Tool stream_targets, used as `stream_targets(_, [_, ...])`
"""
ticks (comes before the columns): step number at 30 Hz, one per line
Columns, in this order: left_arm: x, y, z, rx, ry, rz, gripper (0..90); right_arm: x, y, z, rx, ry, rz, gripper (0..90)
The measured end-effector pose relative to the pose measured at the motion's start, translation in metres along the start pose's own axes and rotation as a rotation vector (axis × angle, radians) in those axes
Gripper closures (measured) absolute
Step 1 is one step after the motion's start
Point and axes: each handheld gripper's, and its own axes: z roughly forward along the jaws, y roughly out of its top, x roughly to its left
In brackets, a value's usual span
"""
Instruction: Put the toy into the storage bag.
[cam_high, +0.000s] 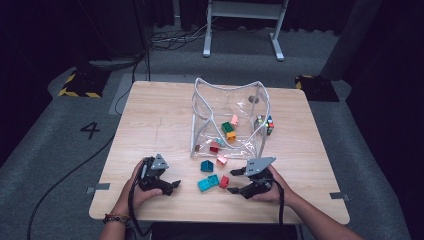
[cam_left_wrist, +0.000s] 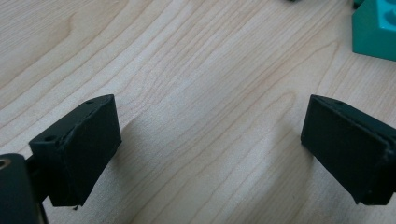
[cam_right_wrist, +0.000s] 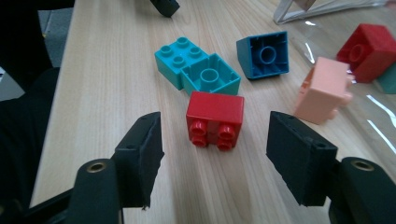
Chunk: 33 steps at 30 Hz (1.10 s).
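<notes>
I hold one tool in each hand over the wooden bench (cam_high: 160, 120). My right tool (cam_right_wrist: 215, 140) is low over the bench, close to its near edge, and its jaws stand apart with nothing pressed between them. A red brick (cam_right_wrist: 215, 119) lies on its side just in front of the jaws, in the gap line between them, with its studs turned toward the camera; the pads do not touch it. Behind the red brick two turquoise bricks (cam_right_wrist: 196, 70) lie touching each other, one with studs up and one showing its hollow underside. To the right of them a blue brick (cam_right_wrist: 264, 55) rests tilted, also with the hollow side visible, and a pink brick (cam_right_wrist: 324, 91) lies near the right jaw. A second red brick (cam_right_wrist: 369, 49) is further back, inside the clear plastic bag (cam_high: 230, 107), which stands open on the middle of the bench and holds several more coloured bricks. My left tool (cam_left_wrist: 210, 140) is well apart from the bricks, at the left of the near edge; its jaws are wide apart over bare wood, and only the corner of a turquoise brick (cam_left_wrist: 376, 32) shows at the far right.
</notes>
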Motion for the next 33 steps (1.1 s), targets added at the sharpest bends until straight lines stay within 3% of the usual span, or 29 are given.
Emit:
stream_targets(3, [0.000, 0.000, 0.000, 0.000, 0.000, 0.001, 5.0, 0.003, 0.000, 0.010, 0.014, -0.017, 0.004, 36.7])
stream_targets(5, [0.000, 0.000, 0.000, 0.000, 0.000, 0.000, 5.0, 0.006, -0.001, 0.016, 0.022, -0.029, 0.048, 35.4])
stream_targets(10, [0.000, 0.000, 0.000, 0.000, 0.000, 0.000, 5.0, 0.010, 0.000, 0.028, 0.062, -0.064, 0.056, 38.3])
stream_targets(13, [0.000, 0.000, 0.000, 0.000, 0.000, 0.000, 5.0, 0.008, 0.001, 0.030, 0.048, -0.068, 0.039, 44.7])
stream_targets(14, [0.000, 0.000, 0.000, 0.001, -0.003, -0.001, 5.0, 0.009, 0.001, 0.029, 0.056, -0.085, 0.068, 47.5])
stream_targets(17, [0.000, 0.000, 0.000, 0.002, -0.003, -0.003, 5.0, 0.007, 0.000, 0.028, 0.032, -0.095, 0.071, 58.8])
stream_targets(19, [0.000, 0.000, 0.000, 0.000, 0.000, 0.000, 5.0, 0.006, -0.001, 0.026, 0.029, -0.092, 0.055, 59.0])
stream_targets(20, [0.000, 0.000, 0.000, 0.002, -0.003, -0.002, 5.0, 0.007, -0.002, 0.023, 0.036, -0.095, 0.071, 59.0])
stream_targets(21, [0.000, 0.000, 0.000, 0.000, -0.001, 0.000, 5.0, 0.005, -0.002, 0.022, 0.022, -0.088, 0.043, 59.1])
stream_targets(22, [0.000, 0.000, 0.000, 0.000, 0.000, 0.000, 5.0, 0.005, -0.001, 0.018, 0.027, -0.090, 0.059, 59.1])
stream_targets(24, [0.000, 0.000, 0.000, 0.000, -0.001, 0.000, 5.0, 0.002, 0.001, 0.010, 0.008, -0.104, 0.026, 59.1])
stream_targets(28, [0.000, 0.000, 0.000, 0.001, -0.003, -0.002, 5.0, 0.000, 0.003, -0.010, -0.021, -0.100, 0.024, 59.1])
stream_targets(30, [0.000, 0.000, 0.000, 0.000, 0.000, 0.000, 5.0, 0.000, 0.004, -0.022, -0.009, -0.101, 0.032, 59.2])
stream_targets(33, [0.000, 0.000, 0.000, 0.001, -0.002, -0.002, 5.0, -0.004, 0.009, -0.036, -0.020, -0.104, -0.033, 59.2])
